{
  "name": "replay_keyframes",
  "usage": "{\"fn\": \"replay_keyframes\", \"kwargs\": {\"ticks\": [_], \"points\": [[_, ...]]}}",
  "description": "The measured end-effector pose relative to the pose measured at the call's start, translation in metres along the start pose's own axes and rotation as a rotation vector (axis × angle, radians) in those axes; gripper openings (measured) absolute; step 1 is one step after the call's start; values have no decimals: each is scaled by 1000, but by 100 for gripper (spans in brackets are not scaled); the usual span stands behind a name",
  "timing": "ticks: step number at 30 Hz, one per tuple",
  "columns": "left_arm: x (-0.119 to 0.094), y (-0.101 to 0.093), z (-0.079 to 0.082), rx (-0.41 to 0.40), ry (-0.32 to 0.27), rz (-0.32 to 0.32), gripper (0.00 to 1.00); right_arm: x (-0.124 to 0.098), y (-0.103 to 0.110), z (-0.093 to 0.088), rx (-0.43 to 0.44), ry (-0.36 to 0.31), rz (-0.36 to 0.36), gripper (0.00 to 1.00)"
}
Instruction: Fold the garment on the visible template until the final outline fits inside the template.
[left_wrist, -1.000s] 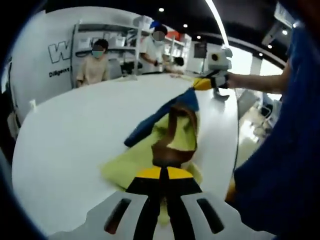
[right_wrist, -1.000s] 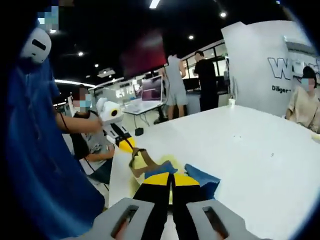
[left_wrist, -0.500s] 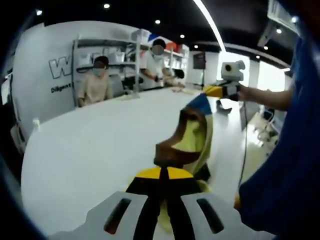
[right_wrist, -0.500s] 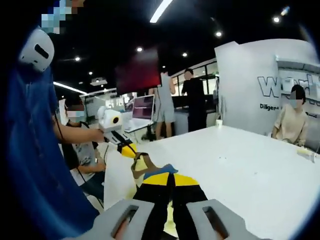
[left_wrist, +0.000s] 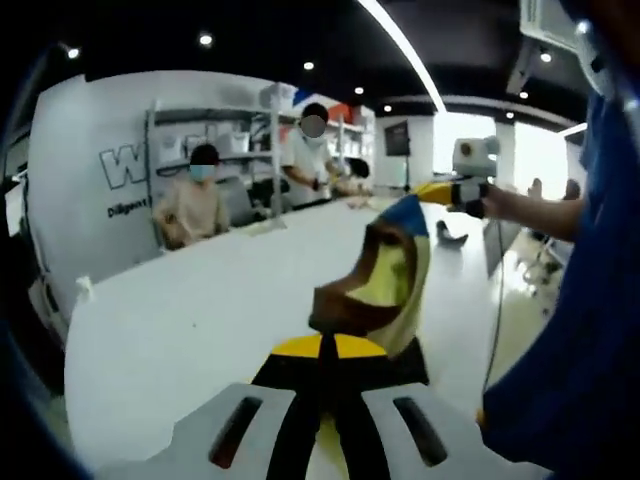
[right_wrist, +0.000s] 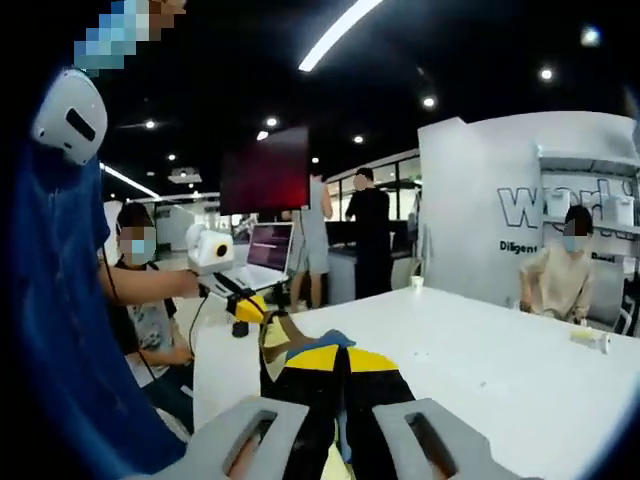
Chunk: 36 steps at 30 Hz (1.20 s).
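Both hand-held grippers, left (left_wrist: 322, 352) and right (right_wrist: 341, 360), clamp the yellow, brown and blue fabric garment (left_wrist: 385, 280) above the glossy white bench (left_wrist: 200, 310), shelving (left_wrist: 225, 130) upper left.

The garment (left_wrist: 385, 275) hung above the worktop (left_wrist: 200, 310), stretched between both hand-held grippers. People sat behind the worktop's far edge.

The left gripper (left_wrist: 321, 352) is showing black jaws with yellow tips rising from a pale grey body with two dark slanted slots. The right gripper (right_wrist: 340, 360) is showing the same build: black jaws, yellow tips, grey slotted body, with a white box on the left gripper (right_wrist: 250, 305) seen from this side. The person is wearing a blue sleeve (right_wrist: 70, 330), also showing as blue cloth (left_wrist: 575, 330).
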<state>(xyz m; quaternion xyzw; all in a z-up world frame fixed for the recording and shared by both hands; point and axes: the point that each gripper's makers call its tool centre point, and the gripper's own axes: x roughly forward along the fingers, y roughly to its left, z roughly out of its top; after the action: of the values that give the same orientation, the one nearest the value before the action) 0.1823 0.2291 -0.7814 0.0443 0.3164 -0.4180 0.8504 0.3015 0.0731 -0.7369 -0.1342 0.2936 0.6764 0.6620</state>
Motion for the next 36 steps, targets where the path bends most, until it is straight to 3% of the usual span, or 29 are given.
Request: {"fn": "replay_keyframes", "kwargs": {"ticks": [1,4,11,12,13,15,16,19,27,28,32,33,36], "points": [[2,4,4,5,-8,8,1,-3,1,-1,6,-12,-13,0],[12,10,23,19,-29,23,1,-32,12,-7,61,-130,-115,0],[18,12,50,56,-63,31,1,-64,37,4,106,-304,-268,0],[16,10,67,71,-85,27,1,-79,45,12,95,-345,-314,0],[15,13,72,80,-93,24,1,-92,45,23,82,-377,-357,0],[12,15,91,94,-118,25,1,-97,45,28,78,-393,-369,0],[6,13,115,111,-148,39,1,-106,47,40,61,-416,-397,0],[-7,16,152,117,-231,66,1,-129,49,64,34,-489,-463,0],[-26,10,193,186,-274,81,1,-156,58,98,-19,-557,-544,0],[-35,12,209,221,-293,95,1,-165,64,111,-41,-581,-562,0],[-52,19,236,271,-324,111,1,-181,72,133,-82,-617,-596,0],[-60,20,248,300,-334,116,1,-191,79,145,-102,-642,-619,0],[-78,8,281,359,-359,104,1,-215,98,170,-141,-674,-677,0]]}}
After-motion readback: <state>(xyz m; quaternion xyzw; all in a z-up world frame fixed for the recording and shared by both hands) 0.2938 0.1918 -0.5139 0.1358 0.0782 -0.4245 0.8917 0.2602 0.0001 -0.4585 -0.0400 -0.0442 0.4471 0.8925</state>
